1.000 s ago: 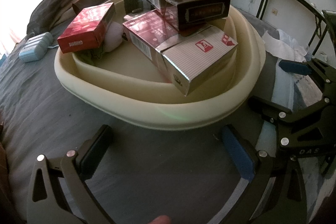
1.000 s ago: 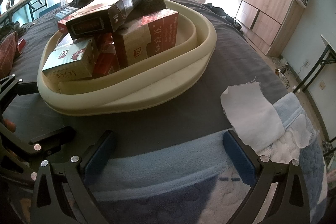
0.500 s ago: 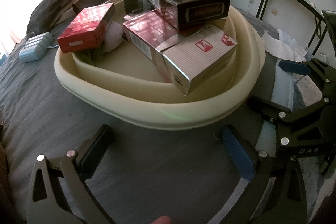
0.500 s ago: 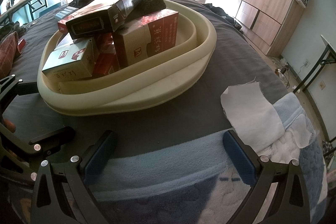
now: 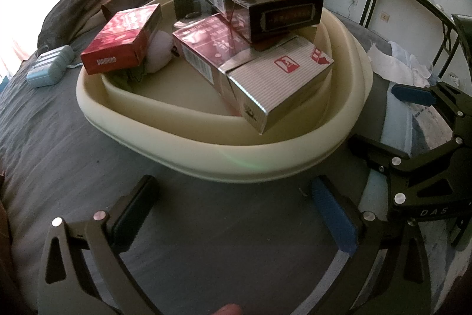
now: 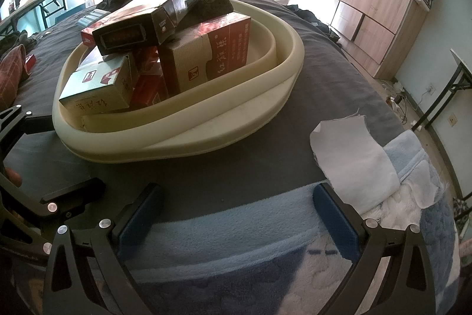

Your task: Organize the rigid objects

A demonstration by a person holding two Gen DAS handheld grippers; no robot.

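2 hand-held grippers, left and right, spread wide, held nothing, low over bed. Boxes piled loose in cream basin; top dark box overhung, could slide off if basin was nudged.

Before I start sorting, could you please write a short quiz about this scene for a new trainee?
1. True or false: the black glossy box lies on top of the other boxes in the cream oval plastic basin.
2. What is printed on the end of the red carton at the basin's edge?
3. The small pale blue case is: A) inside the basin, B) outside it on the grey bed sheet, C) held by the left gripper.

Key: 1 true; 2 DIAMOND; 3 B.
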